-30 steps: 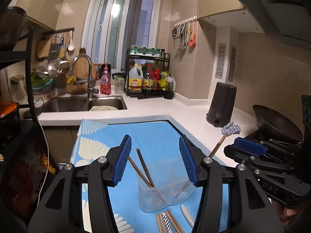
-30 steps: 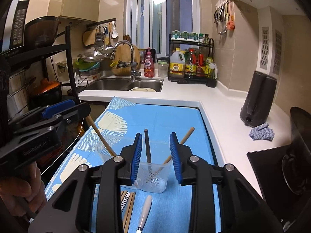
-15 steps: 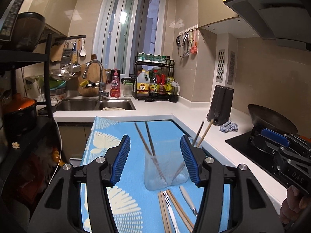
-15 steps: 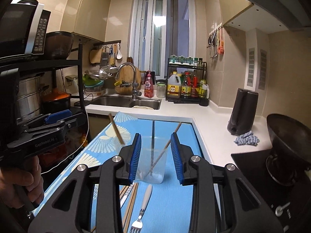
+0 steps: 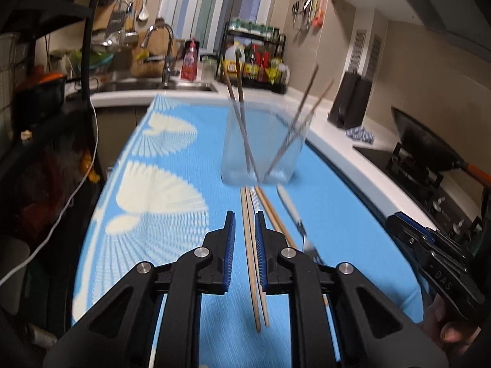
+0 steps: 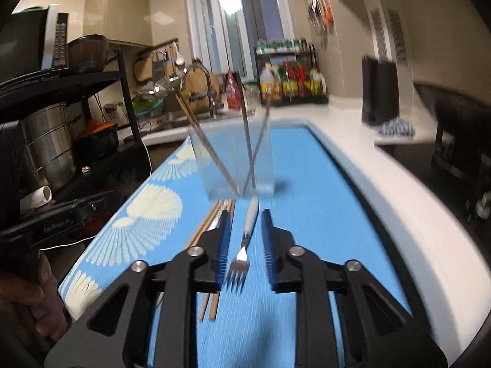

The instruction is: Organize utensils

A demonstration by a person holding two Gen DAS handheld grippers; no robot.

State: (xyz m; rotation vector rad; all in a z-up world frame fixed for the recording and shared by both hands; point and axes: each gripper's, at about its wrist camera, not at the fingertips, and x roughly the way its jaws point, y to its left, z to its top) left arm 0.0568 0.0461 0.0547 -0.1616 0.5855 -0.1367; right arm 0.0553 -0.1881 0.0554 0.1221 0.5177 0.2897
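A clear plastic cup [image 5: 263,150] stands on the blue patterned mat [image 5: 172,190] and holds several chopsticks; it also shows in the right wrist view [image 6: 234,165]. In front of it lie loose wooden chopsticks [image 5: 250,245] and a fork [image 6: 245,242] with a white handle. My left gripper [image 5: 244,233] is open, its narrowed jaws straddling the loose chopsticks just above the mat. My right gripper [image 6: 244,236] is open, its jaws either side of the fork, not touching it. The loose chopsticks also show left of the fork in the right wrist view [image 6: 211,217].
A sink with tap [image 5: 162,58] and a condiment rack [image 5: 254,58] stand at the back. A black kettle [image 5: 351,101] and a blue cloth [image 5: 360,135] sit on the white counter, a wok [image 5: 423,141] on the hob. A black shelf rack [image 6: 61,122] stands left.
Both grippers have pulled back from the cup and dropped low over the mat. The left jaws have narrowed around the loose chopsticks; the right jaws now flank the fork.
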